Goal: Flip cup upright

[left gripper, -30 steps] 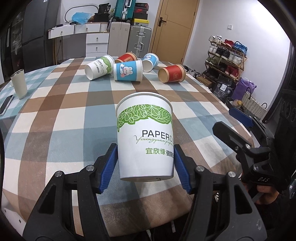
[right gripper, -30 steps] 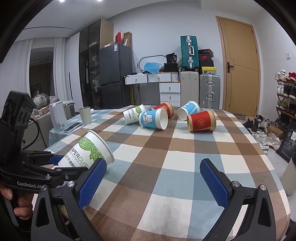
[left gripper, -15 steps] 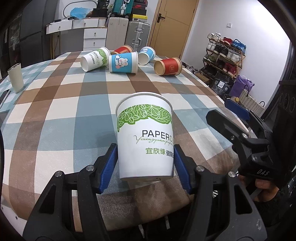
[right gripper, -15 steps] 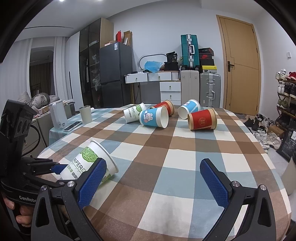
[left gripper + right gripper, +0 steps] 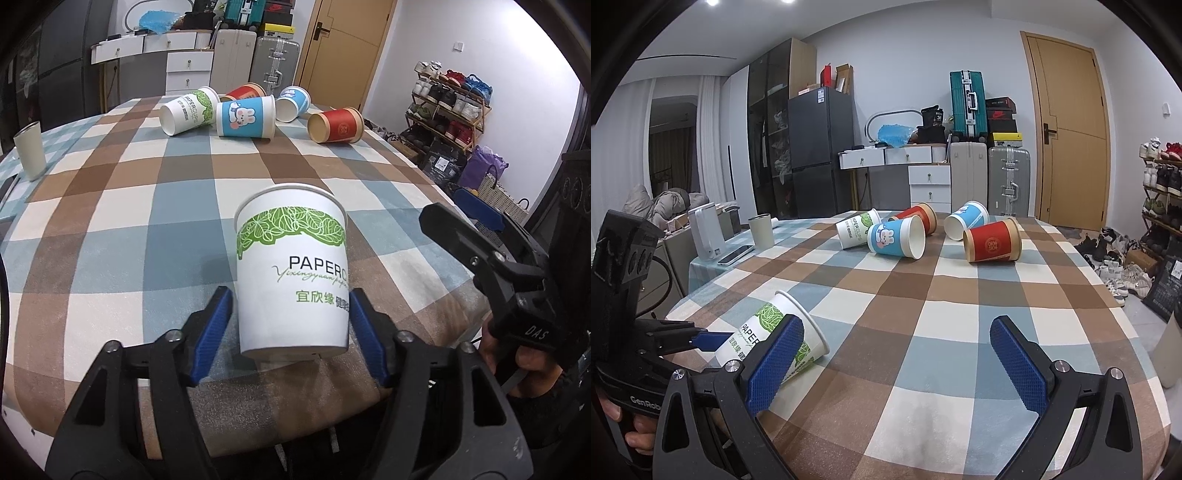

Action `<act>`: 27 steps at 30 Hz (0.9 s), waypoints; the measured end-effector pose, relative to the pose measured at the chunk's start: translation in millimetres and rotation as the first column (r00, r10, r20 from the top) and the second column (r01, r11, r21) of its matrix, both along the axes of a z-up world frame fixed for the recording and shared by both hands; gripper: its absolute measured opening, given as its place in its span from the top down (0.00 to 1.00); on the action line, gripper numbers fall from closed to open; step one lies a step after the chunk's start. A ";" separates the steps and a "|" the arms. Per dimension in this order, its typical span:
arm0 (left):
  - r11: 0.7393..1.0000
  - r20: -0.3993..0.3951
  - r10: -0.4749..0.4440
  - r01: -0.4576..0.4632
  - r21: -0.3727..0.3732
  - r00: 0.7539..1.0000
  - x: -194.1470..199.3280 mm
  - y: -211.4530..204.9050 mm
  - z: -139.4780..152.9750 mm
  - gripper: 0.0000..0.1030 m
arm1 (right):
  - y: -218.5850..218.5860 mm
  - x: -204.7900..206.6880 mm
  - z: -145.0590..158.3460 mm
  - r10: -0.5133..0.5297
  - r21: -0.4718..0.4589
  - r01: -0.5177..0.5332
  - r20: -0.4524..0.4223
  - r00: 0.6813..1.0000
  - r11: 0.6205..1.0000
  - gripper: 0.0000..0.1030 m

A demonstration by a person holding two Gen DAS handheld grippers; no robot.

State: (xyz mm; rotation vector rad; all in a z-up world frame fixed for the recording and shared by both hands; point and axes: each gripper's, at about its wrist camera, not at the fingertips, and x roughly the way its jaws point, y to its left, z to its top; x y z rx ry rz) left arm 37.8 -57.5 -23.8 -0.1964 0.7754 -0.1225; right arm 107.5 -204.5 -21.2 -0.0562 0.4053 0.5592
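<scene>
My left gripper (image 5: 291, 325) is shut on a white paper cup with green leaves (image 5: 291, 266), gripped near its base. In the right wrist view the cup (image 5: 775, 332) is tilted, mouth up and to the right, low over the near left edge of the checked tablecloth (image 5: 923, 314); whether it touches the cloth I cannot tell. My right gripper (image 5: 897, 354) is open and empty, just right of the cup. It also shows in the left wrist view (image 5: 465, 221).
Several paper cups lie on their sides at the far end: a white-green one (image 5: 857, 232), a blue rabbit one (image 5: 897, 242), a red one (image 5: 991, 245), another blue one (image 5: 966, 223). A grey tumbler (image 5: 761, 232) and a phone (image 5: 735, 254) stand at the left.
The left gripper has lowered the held cup towards the near table edge. The right gripper has stayed open and nearly still.
</scene>
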 end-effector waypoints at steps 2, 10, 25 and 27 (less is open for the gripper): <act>1.000 0.019 0.004 -0.004 0.002 1.000 -3.7 2.5 3.2 0.27 | -1.5 -0.6 1.2 -0.001 0.004 0.001 -0.001 1.000 1.000 0.00; 1.000 0.066 0.005 -0.005 -0.005 0.998 -18.2 17.7 16.2 0.19 | -1.0 0.4 4.2 0.011 0.021 -0.010 -0.033 0.999 1.000 0.00; 0.995 0.138 0.094 -0.097 0.019 0.986 -33.9 61.8 32.9 0.01 | 19.2 10.7 -4.5 0.042 0.039 -0.035 -0.200 0.979 0.999 0.00; 0.993 0.144 0.109 -0.115 0.035 0.984 -33.6 67.3 33.3 0.01 | 25.6 13.2 -6.9 0.046 0.035 -0.039 -0.234 0.971 0.999 0.00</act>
